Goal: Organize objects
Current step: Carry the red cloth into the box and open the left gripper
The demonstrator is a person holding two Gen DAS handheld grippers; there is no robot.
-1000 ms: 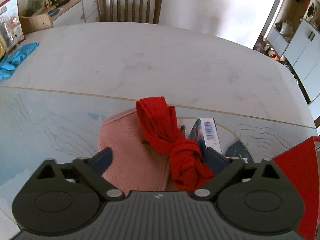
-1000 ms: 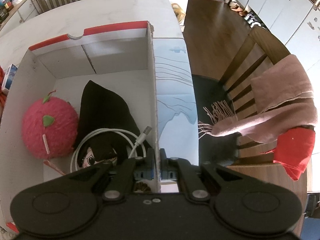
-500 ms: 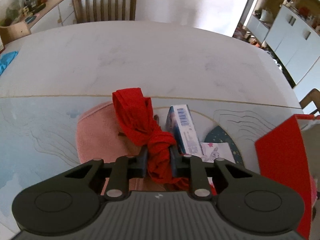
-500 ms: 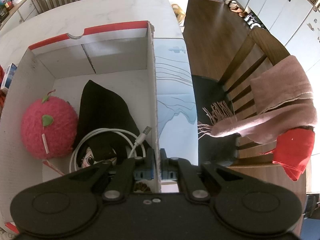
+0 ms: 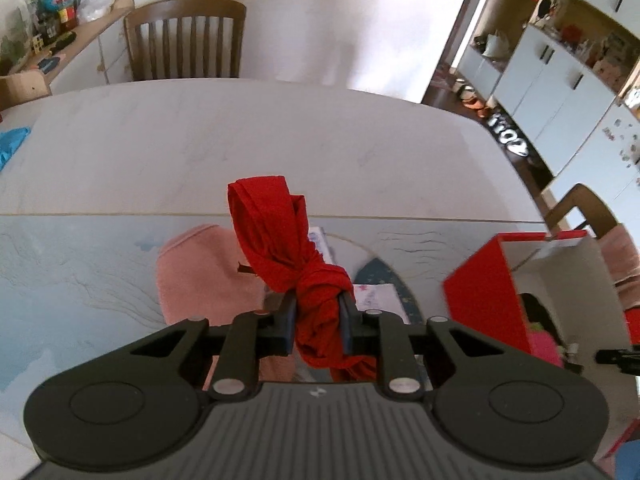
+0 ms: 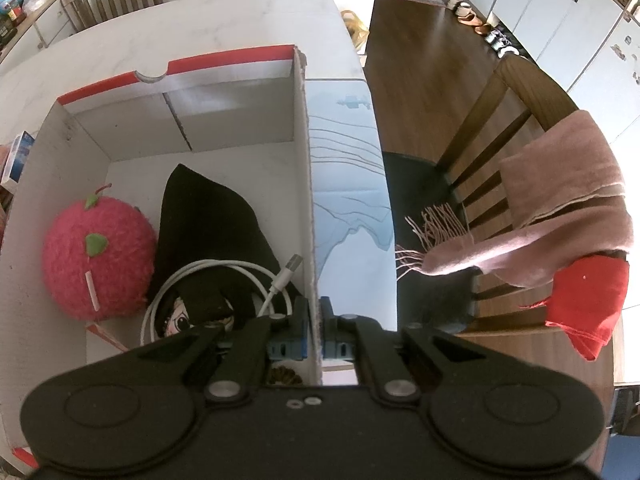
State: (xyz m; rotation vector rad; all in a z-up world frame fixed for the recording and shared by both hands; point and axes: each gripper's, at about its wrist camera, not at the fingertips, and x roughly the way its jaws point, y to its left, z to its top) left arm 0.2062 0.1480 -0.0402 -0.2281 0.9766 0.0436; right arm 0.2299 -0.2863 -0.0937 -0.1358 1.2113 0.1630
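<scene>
My left gripper is shut on a knotted red cloth and holds it lifted above the table, over a pink fuzzy item and a small blue-white box. The red-and-white cardboard box stands to the right. My right gripper is shut on the right wall of that box. Inside lie a pink plush fruit, a black-hooded doll and a coiled white cable.
A blue-patterned mat covers the near table; bare white tabletop lies beyond. One wooden chair stands at the far side. Another chair at the right carries a pink scarf and a red cloth.
My left gripper closed on the red cloth's knot, lifted it off the pink item and swung right toward the box. The right gripper has stayed on the box wall.
</scene>
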